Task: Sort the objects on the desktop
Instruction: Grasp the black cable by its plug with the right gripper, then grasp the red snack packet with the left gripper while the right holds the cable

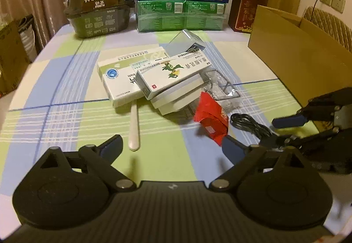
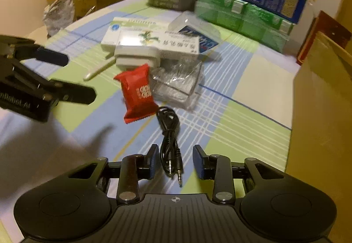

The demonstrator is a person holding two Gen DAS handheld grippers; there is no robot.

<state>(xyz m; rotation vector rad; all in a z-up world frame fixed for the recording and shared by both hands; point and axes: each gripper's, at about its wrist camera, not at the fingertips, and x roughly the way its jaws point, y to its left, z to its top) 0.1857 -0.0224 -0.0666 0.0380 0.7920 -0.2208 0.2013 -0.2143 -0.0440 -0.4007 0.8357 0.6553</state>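
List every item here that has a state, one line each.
left gripper: open, empty
right gripper: fingers part closed around the black cable, not pressing it
cardboard box: open at the top
red snack packet: sealed, lying flat
parrot medicine box: closed, stacked on other boxes
white spoon: partly under the boxes

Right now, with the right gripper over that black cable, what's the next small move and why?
Probably finish closing the right gripper on the black cable. The bundle and its plugs lie between the pads with gaps on both sides, so nothing is pinched yet. The red packet lies clear of the jaws, and the left gripper stands open beside it, holding nothing.
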